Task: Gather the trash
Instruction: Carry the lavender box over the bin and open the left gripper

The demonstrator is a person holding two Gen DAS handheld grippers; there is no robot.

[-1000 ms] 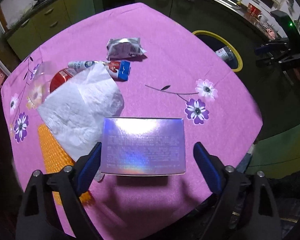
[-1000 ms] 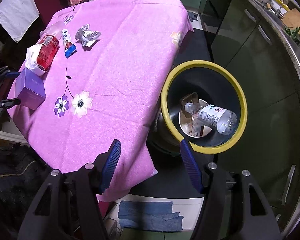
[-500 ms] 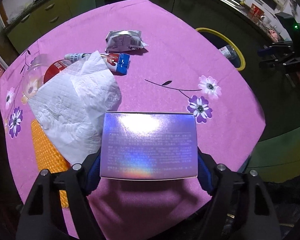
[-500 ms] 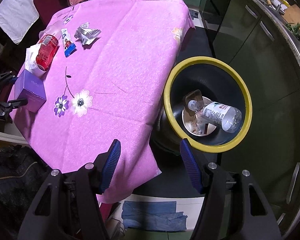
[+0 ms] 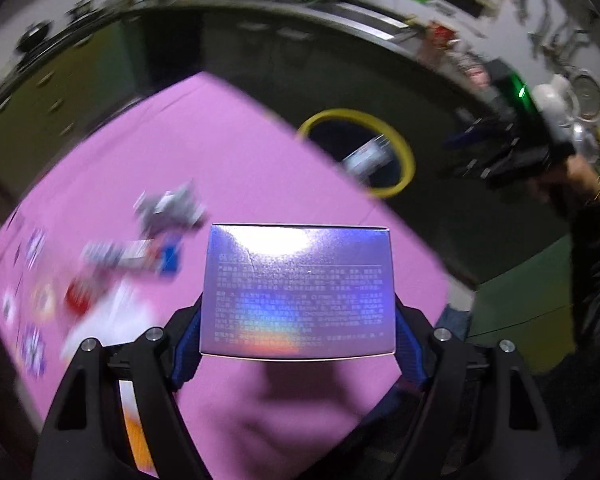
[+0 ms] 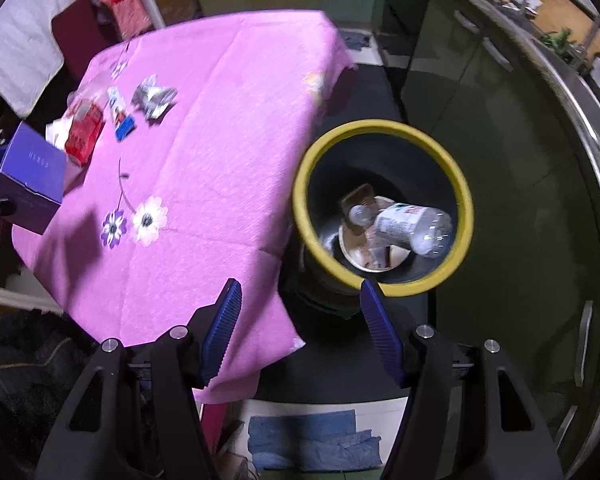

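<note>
Carrying the purple box [image 5: 298,292] off the pink-clothed table [image 5: 236,168], clamped between both blue pads of the left gripper [image 5: 298,346]; jaws just drawn in onto its sides, now pressing them, box lifted clear of the cloth with a shadow beneath. Seen also at far left of the right wrist view [image 6: 32,176], raised at the table edge. Judged step: transport of one piece of trash toward the yellow-rimmed bin [image 6: 382,208], standing on the floor just beside the table, at upper right of centre in the left wrist view [image 5: 356,152]. Already inside: a plastic bottle [image 6: 410,228] and some paper cup or card. Right gripper [image 6: 300,328] held wide, nothing between the pads, hovering near the bin's rim at lower centre. Next move, probably: swinging the box across the table edge to above the bin mouth, then spreading the jaws. Still on the cloth at upper left: a crumpled silver wrapper [image 6: 154,98], a tube [image 6: 120,114], a red can [image 6: 85,134] and white tissue, blurred.
</note>
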